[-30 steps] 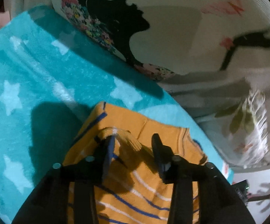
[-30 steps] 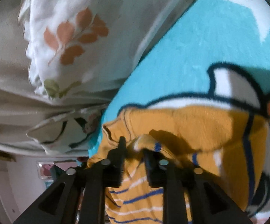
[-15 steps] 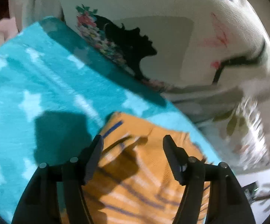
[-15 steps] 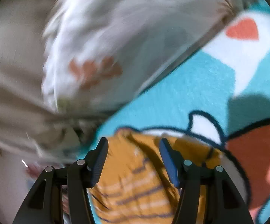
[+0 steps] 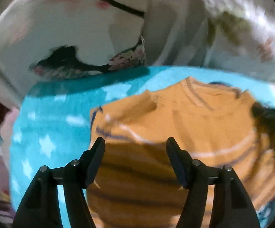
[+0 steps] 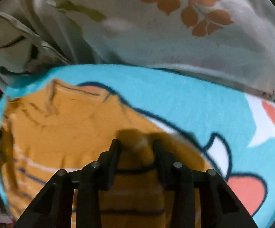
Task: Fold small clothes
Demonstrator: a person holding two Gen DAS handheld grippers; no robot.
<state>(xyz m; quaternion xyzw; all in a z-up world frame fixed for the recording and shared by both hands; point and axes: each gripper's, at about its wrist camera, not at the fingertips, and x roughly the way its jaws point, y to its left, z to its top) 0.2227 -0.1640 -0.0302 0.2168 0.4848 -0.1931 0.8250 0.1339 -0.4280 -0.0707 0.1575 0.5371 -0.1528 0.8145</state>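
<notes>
The mustard-orange knit top with thin navy and white stripes [image 5: 184, 125] lies spread on a turquoise fleece blanket with pale stars and a cartoon print [image 5: 48, 133], its ribbed neckline toward twelve o'clock in the left wrist view, the striped body running back under the camera toward six o'clock, so its long axis appears to run roughly along the line the jaws point. The left gripper [image 5: 135, 146] hovers over the striped chest with its jaws released and wide apart, nothing between them; whether the tips touch the cloth cannot be told through the blur. The right gripper [image 6: 136, 145] sits over the garment's edge near where the orange meets the blanket, jaws parted more narrowly, with a small hump of orange fabric between them; it looks straddled rather than pinched, though the blur leaves some doubt. From the right camera the garment's bulk spreads toward nine and ten o'clock. Pale floral bedding [image 6: 175, 28] lies bunched beyond the blanket at twelve o'clock. The right gripper seems nearer to a usable edge, so a fold would probably start there
</notes>
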